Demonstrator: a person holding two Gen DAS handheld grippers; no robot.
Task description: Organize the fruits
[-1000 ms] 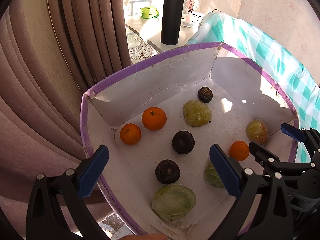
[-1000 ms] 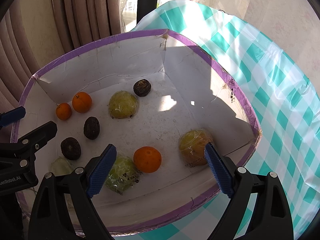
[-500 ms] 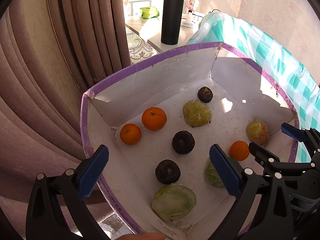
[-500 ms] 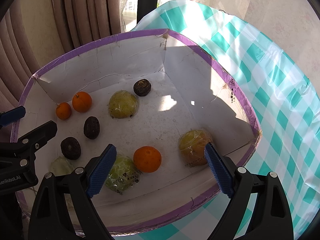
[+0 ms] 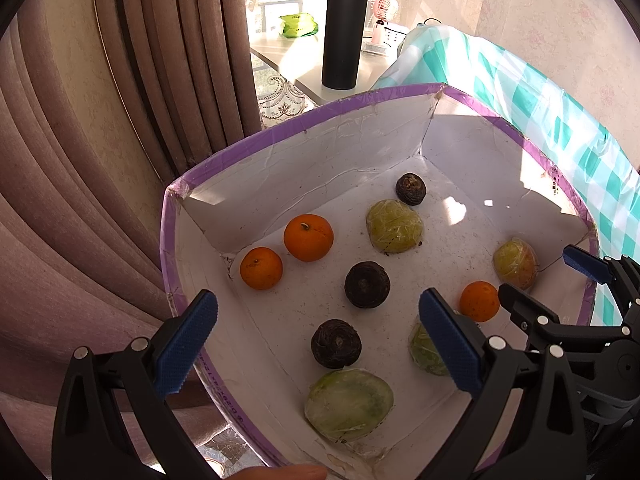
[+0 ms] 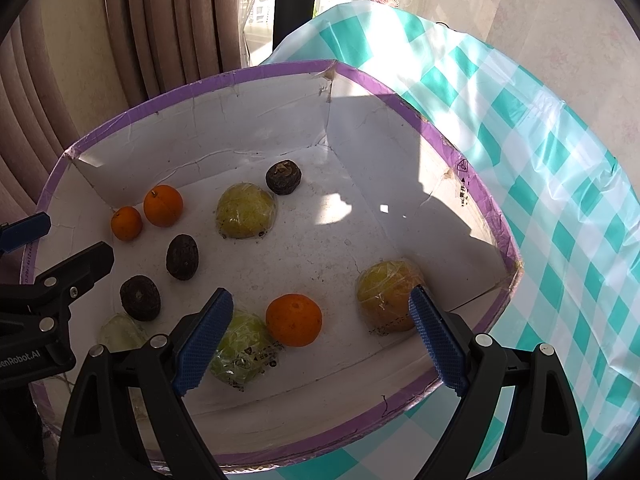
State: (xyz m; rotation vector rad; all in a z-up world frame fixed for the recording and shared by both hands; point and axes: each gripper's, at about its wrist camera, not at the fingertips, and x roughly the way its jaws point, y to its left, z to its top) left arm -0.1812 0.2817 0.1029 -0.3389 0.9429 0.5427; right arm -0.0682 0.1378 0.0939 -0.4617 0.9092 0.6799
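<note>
A: Left wrist view?
B: The left gripper (image 5: 318,342) hangs over the box (image 5: 304,148), jaws released, nothing between them. Two oranges (image 5: 308,237) sit near the far-left corner; dark fruits (image 5: 367,284) lie mid-floor.
A: Right wrist view?
B: The right gripper (image 6: 320,336) is spread wide, empty, above a third orange (image 6: 294,320). Wrapped green fruits (image 6: 245,211) lie scattered inside the box (image 6: 200,120).
</note>
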